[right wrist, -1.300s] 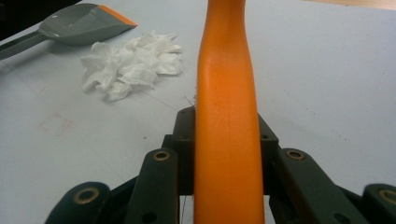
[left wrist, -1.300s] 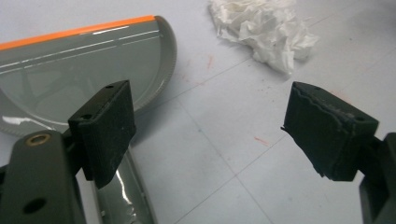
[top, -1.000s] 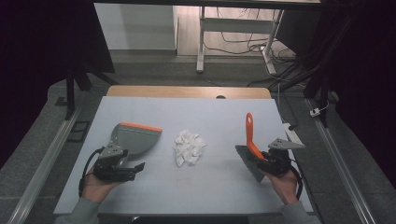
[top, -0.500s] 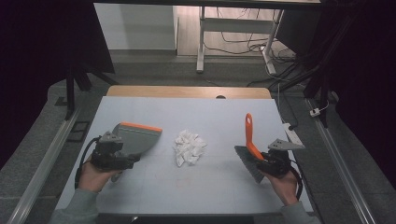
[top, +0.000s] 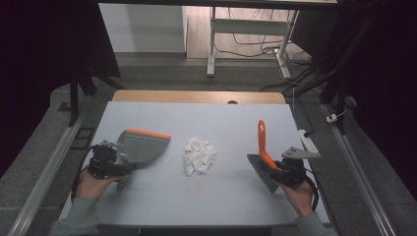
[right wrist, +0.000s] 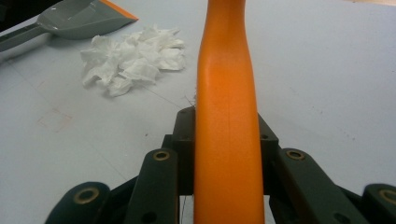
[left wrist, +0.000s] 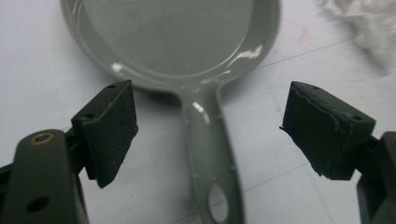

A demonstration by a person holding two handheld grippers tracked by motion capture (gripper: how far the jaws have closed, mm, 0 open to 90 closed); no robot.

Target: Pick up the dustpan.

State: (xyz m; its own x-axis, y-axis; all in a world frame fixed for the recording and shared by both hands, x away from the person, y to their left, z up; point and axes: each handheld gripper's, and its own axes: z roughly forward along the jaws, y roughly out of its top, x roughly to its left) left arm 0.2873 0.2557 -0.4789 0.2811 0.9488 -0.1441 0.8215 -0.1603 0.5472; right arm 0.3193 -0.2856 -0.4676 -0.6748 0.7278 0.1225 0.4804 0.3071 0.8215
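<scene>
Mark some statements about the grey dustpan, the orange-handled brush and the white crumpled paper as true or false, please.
1. The right gripper is closed on the orange plastic handle of the brush. True.
2. The left gripper already clamps the handle of the grey plastic dustpan. False: its jaws stand open, one on each side of the handle, without touching it.
3. The pile of white crumpled paper lies on the table between the dustpan and the brush. True.
4. The crumpled paper is already inside the dustpan. False: it lies on the pale table, beside the pan's orange-edged mouth.
5. The dustpan has an orange strip along its front edge. True.
</scene>
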